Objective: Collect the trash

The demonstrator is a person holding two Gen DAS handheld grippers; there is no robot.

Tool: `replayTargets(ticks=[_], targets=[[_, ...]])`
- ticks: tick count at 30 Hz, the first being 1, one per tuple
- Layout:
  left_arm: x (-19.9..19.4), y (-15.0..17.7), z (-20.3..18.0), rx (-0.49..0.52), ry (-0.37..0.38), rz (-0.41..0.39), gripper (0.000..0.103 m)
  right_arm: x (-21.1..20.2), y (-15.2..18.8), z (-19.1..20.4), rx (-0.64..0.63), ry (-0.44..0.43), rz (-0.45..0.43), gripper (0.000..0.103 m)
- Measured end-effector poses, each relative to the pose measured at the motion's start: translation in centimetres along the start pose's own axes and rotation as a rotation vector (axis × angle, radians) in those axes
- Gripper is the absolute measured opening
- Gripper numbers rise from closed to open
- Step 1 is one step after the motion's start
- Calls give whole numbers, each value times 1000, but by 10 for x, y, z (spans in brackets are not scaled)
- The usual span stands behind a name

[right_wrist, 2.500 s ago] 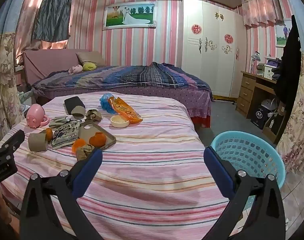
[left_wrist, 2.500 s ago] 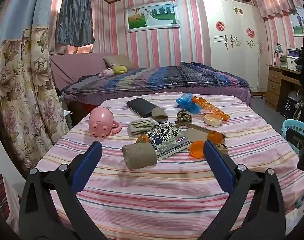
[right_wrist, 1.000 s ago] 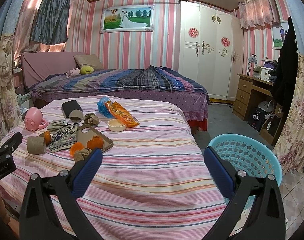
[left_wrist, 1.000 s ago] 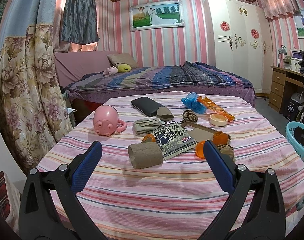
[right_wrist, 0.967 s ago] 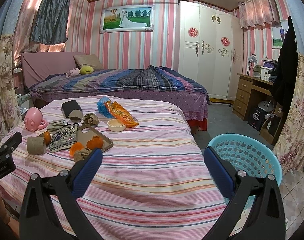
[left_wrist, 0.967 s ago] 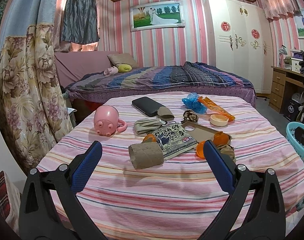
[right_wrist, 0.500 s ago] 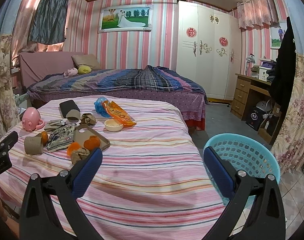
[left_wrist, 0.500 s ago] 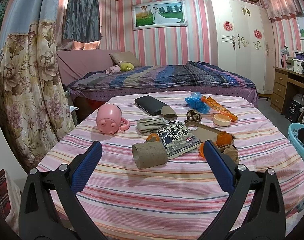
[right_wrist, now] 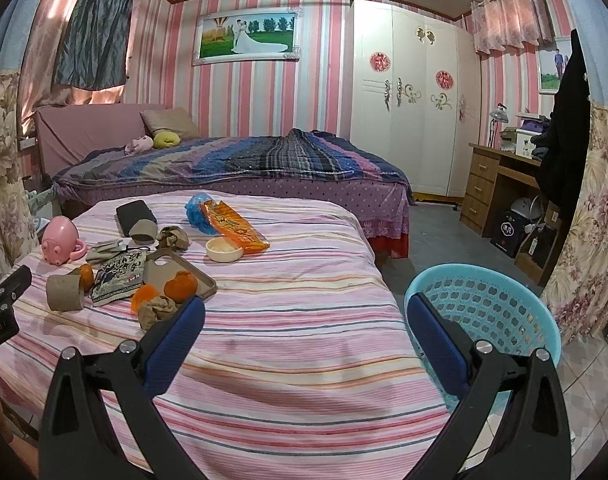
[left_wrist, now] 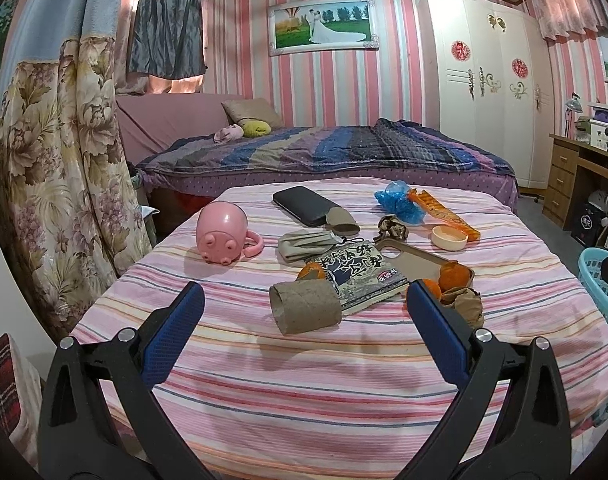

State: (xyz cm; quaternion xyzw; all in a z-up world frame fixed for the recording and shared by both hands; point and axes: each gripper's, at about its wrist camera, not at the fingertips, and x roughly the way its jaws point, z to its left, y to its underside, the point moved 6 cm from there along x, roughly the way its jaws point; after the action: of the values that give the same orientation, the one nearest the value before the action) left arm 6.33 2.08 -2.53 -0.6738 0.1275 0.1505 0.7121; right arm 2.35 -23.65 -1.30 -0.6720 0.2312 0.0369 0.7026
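Both the left gripper [left_wrist: 302, 298] and right gripper [right_wrist: 305, 306] are gaping apart, hovering; cardboard tube [left_wrist: 304, 306] is lying at twelve o'clock of the left, perhaps touching the booklet [left_wrist: 357, 274].

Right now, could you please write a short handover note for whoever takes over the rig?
Left tongs: open, empty, poised before the cardboard tube.
Right tongs: open, empty, between the striped bed and the blue basket.
Trash on the bed: tube, crumpled brown paper, orange peels, orange wrapper, blue bag, face mask.
Done: nothing visibly collected; the basket's bottom is partly hidden.
Left: carry each piece to the basket. The pink mug probably stays.
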Motion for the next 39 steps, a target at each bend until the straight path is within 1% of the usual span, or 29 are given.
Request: replayTargets(ticks=[6, 11, 17, 20, 23, 26, 28, 32, 34, 37, 39], targets=[[3, -1, 5, -9, -3, 5, 98, 3, -2, 3, -4, 8, 0, 99], [9, -1, 17, -6, -30, 14, 98, 7, -4, 4, -9, 9, -3, 99], [19, 0, 36, -27, -59, 36, 98, 15, -8, -4, 20, 25, 0, 99], [24, 2, 45, -36, -66, 58, 98, 22, -7, -8, 47, 17, 17, 99], [32, 5, 50, -35, -56, 87, 98, 29, -7, -9, 67, -29, 28, 99], [41, 6, 47, -20, -31, 107, 98, 34, -9, -9, 68, -31, 22, 99], [50, 5, 41, 1, -21, 118, 98, 40, -11, -8, 49, -26, 38, 99], [62, 4, 31, 0, -26, 136, 98, 48, -10, -10, 33, 23, 70, 99], [70, 5, 23, -18, 6, 173, 98, 52, -8, -11, 38, 31, 87, 99], [81, 9, 18, -25, -9, 215, 98, 55, -6, -8, 24, 38, 97, 99], [89, 11, 14, -32, -4, 237, 98, 57, -5, -5, 10, 45, 101, 99]])
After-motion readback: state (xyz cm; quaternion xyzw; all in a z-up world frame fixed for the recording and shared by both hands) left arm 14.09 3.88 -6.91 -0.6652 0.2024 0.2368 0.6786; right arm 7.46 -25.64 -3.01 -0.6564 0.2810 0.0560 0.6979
